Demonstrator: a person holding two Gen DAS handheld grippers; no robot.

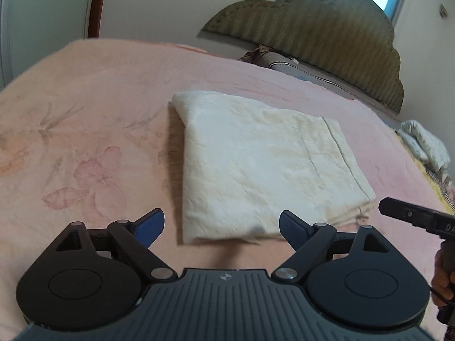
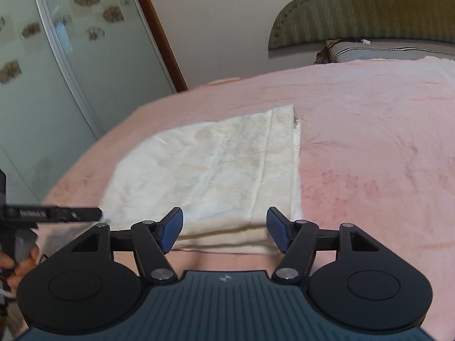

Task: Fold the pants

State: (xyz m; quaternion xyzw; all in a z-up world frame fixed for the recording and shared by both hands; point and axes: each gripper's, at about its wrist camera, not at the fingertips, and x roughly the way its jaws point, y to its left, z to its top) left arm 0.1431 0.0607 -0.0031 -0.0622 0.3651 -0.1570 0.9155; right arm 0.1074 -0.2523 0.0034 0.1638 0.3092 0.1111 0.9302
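Note:
Cream-white pants [image 1: 264, 164] lie folded into a flat rectangle on the pink bedspread [image 1: 85, 119]. My left gripper [image 1: 221, 228] hovers just in front of their near edge, open, its blue pads [image 1: 149, 226] apart with nothing between them. In the right wrist view the same folded pants [image 2: 216, 176] lie ahead, stacked layers showing at the near edge. My right gripper [image 2: 224, 231] is open in front of that edge, its blue pads [image 2: 170, 231] clear of the cloth. Each gripper shows in the other's view as a black bar, held by a hand.
A padded olive headboard [image 1: 327, 37] and a pillow [image 1: 287, 62] stand at the far end of the bed. A crumpled white cloth [image 1: 423, 142] lies at the bed's right edge. Glass wardrobe doors [image 2: 57, 71] with a wooden frame stand beyond the bed's left side.

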